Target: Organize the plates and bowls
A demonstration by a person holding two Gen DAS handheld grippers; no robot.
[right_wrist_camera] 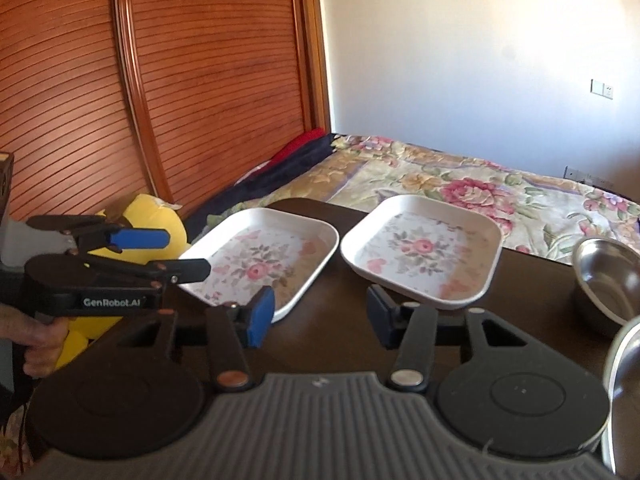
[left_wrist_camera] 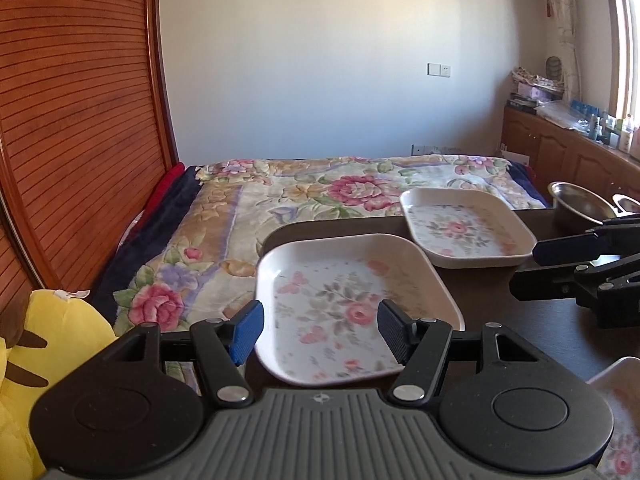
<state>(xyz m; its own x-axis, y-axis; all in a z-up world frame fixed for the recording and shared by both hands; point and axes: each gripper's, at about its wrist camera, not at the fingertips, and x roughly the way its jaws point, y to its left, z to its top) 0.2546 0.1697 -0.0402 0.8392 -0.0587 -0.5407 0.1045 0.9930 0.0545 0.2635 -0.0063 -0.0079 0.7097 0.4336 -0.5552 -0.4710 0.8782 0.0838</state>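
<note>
Two white square plates with a pink flower print lie on a dark table [right_wrist_camera: 344,336]. The near left plate [left_wrist_camera: 344,300] [right_wrist_camera: 264,260] sits at the table's left corner, the far plate [left_wrist_camera: 460,226] [right_wrist_camera: 424,248] beside it to the right. My left gripper [left_wrist_camera: 320,330] is open and empty, just above the near plate's front edge; it also shows in the right wrist view [right_wrist_camera: 176,256]. My right gripper [right_wrist_camera: 320,318] is open and empty, low over the table in front of the gap between the plates; it also shows in the left wrist view [left_wrist_camera: 524,272]. A steel bowl [left_wrist_camera: 580,202] [right_wrist_camera: 608,276] stands at the right.
A second steel rim [right_wrist_camera: 624,392] shows at the right edge. Part of another floral plate [left_wrist_camera: 620,420] lies at the lower right of the left wrist view. A bed with a floral blanket [left_wrist_camera: 304,196] lies beyond the table. A yellow plush toy [left_wrist_camera: 40,352] sits at the left.
</note>
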